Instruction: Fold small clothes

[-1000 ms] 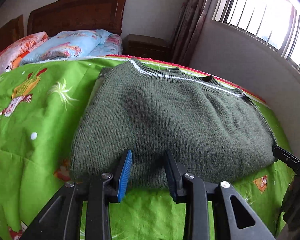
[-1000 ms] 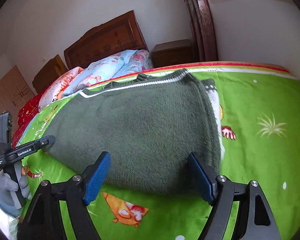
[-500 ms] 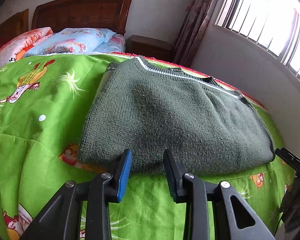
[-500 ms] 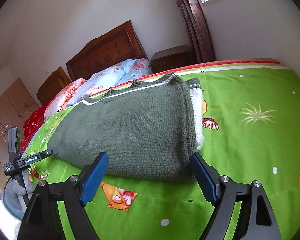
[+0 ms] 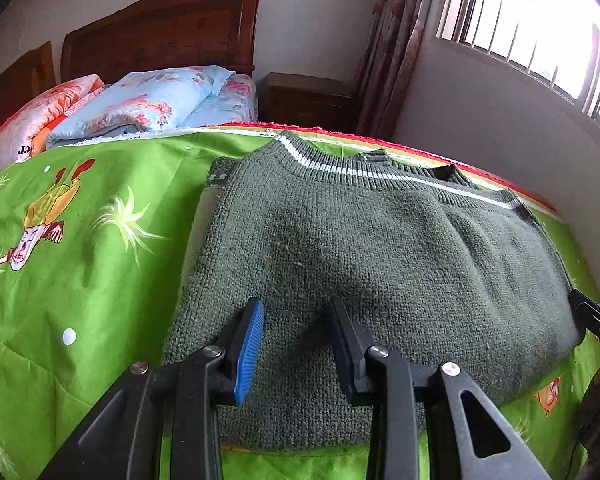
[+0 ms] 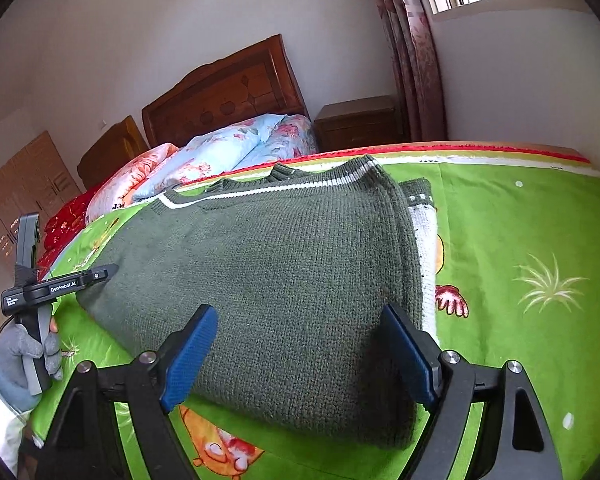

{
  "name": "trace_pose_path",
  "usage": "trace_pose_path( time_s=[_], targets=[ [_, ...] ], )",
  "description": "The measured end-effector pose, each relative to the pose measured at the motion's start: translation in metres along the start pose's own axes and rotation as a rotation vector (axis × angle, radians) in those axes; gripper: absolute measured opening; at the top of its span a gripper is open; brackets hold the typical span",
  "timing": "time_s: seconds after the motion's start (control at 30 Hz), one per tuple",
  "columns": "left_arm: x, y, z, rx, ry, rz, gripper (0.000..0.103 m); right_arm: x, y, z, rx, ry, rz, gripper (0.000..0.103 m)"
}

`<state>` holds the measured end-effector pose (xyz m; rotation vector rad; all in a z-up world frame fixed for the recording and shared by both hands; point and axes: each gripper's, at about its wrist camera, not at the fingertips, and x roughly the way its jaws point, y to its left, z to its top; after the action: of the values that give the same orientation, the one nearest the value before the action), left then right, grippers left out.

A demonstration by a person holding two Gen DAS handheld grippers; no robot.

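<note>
- The green knitted sweater [image 5: 380, 264] lies on the green cartoon-print bedspread [image 5: 80, 240], already doubled into a thick rectangle, its white-striped ribbed band [image 5: 364, 170] on the side toward the headboard [image 5: 160, 36].
- Judging by the chunky knit and stacked layers, the sweater is soft, floppy and fairly weighty for its size; the knit should give good friction against the pads, so slipping looks unlikely, but a thin pinch may lift only the top layer.
- The near folded edge of the sweater looks like the best place to take hold, with each pinch catching all layers at once, one toward each near corner.
- A paler layer [image 6: 424, 232] peeks out along the sweater's side in the right wrist view; a careless lift could drag it out of line.
- The left gripper [image 5: 296, 340] hovers over the sweater's near edge, jaws parted by a moderate gap and holding nothing.
- The right gripper [image 6: 296, 352] sits over the sweater's near corner, jaws spread wide, nothing between them.
- No basket, box or drawer for the sweater is in view; beyond it, only pillows [image 5: 148, 100] and a closed nightstand [image 6: 360, 122] show, its contents hidden.
</note>
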<state>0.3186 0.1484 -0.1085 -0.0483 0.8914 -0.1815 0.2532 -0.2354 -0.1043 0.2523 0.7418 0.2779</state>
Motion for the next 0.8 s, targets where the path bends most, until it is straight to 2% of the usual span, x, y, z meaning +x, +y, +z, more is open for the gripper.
trace_pose_path(
  time_s=[0.13, 0.7, 0.8],
  targets=[
    [-0.0004, -0.0041, -0.0015, 0.015, -0.008, 0.027, 0.034, -0.0002, -0.0006, -0.0011, 0.003, -0.007, 0.006, 0.103],
    [-0.0023, -0.0034, -0.0068, 0.06, -0.05, 0.01, 0.034, -0.0018, -0.004, -0.0011, 0.021, -0.023, 0.031, 0.103],
    [-0.0046, -0.0032, -0.0056, 0.059, -0.035, 0.008, 0.034, -0.0029, -0.0028, -0.0007, 0.026, -0.02, 0.026, 0.103]
  ],
)
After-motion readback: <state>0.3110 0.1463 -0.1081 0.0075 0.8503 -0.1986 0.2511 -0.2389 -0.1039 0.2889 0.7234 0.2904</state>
